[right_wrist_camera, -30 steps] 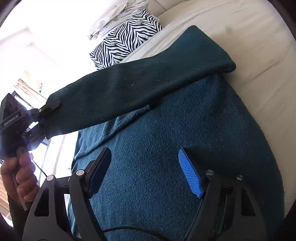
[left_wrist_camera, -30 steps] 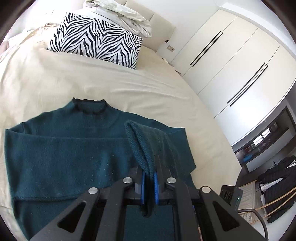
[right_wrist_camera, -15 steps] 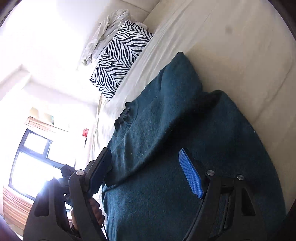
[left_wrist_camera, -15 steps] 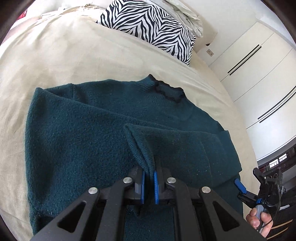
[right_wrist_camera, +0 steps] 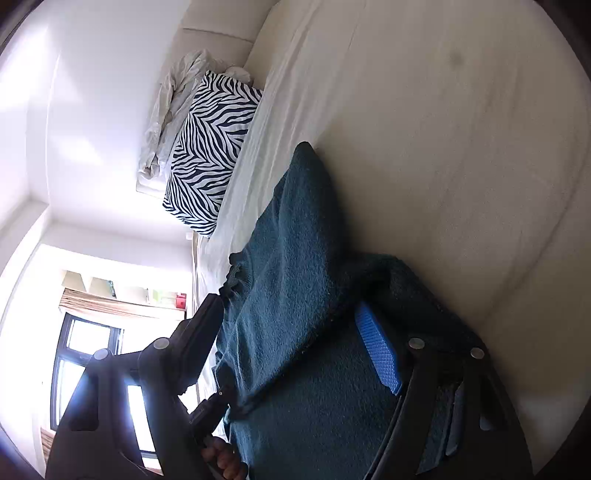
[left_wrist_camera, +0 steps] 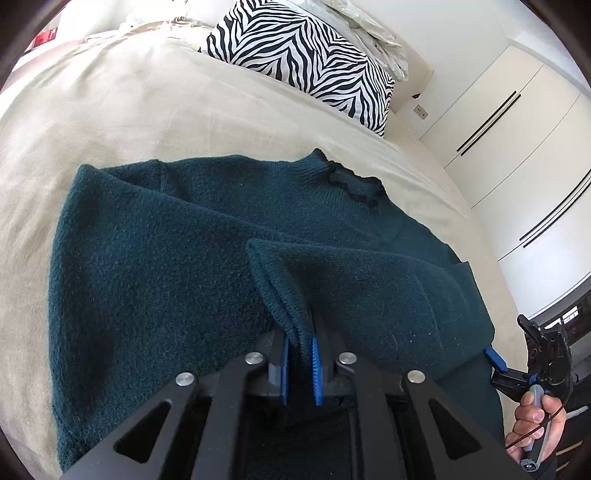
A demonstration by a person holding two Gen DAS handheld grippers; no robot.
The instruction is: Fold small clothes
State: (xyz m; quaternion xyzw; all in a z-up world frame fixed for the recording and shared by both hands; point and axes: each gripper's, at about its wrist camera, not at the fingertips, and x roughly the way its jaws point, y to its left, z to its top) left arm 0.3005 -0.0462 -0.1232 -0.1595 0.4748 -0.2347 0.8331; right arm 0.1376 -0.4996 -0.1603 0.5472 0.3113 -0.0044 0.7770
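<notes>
My left gripper (left_wrist_camera: 299,354) has its blue-padded fingers (left_wrist_camera: 315,363) pinched on the ribbed cuff of a sleeve (left_wrist_camera: 280,295) of the dark teal sweater (left_wrist_camera: 155,266). From the cuff, the sleeve runs across the sweater's chest toward the right-hand side of the left wrist view, so it lies folded over the body of the garment. The sweater is spread flat on the bed (left_wrist_camera: 129,110), on a cream sheet, with its frilled collar (left_wrist_camera: 351,181) pointing toward the head of the bed. Up there a zebra-striped pillow (left_wrist_camera: 303,62) rests with a crumpled pale cloth (left_wrist_camera: 373,33) behind it, and white wardrobe doors (left_wrist_camera: 517,147) line the wall on the right.

My right gripper (right_wrist_camera: 291,339) is spread wide, its fingers (right_wrist_camera: 378,354) gripping nothing. One blue pad sits low against the knit at the sweater's edge, close to the folded sleeve, though I cannot tell whether it presses the cloth or only hovers just above. In the left wrist view that same gripper shows at the far right edge of the sweater, held in the person's right hand (left_wrist_camera: 535,424). In the right wrist view the person's left hand (right_wrist_camera: 225,461) shows at the bottom, beside a bright window (right_wrist_camera: 85,369).
</notes>
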